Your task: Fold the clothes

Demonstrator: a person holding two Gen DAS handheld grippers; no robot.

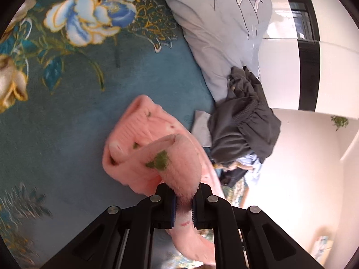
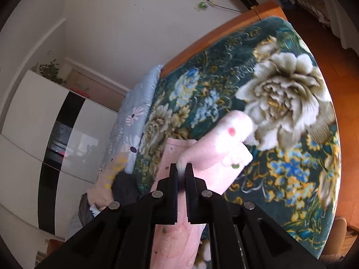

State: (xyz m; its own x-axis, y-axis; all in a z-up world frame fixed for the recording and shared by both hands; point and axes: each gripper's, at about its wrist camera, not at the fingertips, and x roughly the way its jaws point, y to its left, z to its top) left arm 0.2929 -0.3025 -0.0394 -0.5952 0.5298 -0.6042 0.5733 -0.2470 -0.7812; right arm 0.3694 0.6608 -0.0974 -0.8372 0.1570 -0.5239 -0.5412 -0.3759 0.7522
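Observation:
A fluffy pink garment [image 1: 143, 139] with small green and red marks lies partly bunched on the teal floral bedspread [image 1: 67, 89]. My left gripper [image 1: 183, 196] is shut on a thick fold of it, which runs back between the fingers. In the right wrist view the same pink garment [image 2: 215, 148] is lifted over the bedspread [image 2: 291, 179], and my right gripper [image 2: 181, 168] is shut on its fuzzy edge. More pink cloth hangs below the fingers.
A dark grey garment [image 1: 244, 121] lies crumpled against a pale blue quilt [image 1: 215, 27] by the bed's edge. The quilt [image 2: 134, 116] and dark clothes [image 2: 123, 186] lie to the left in the right wrist view. A white and black wardrobe [image 2: 44, 134] stands beyond. The wooden bed frame [image 2: 224, 31] borders the bedspread.

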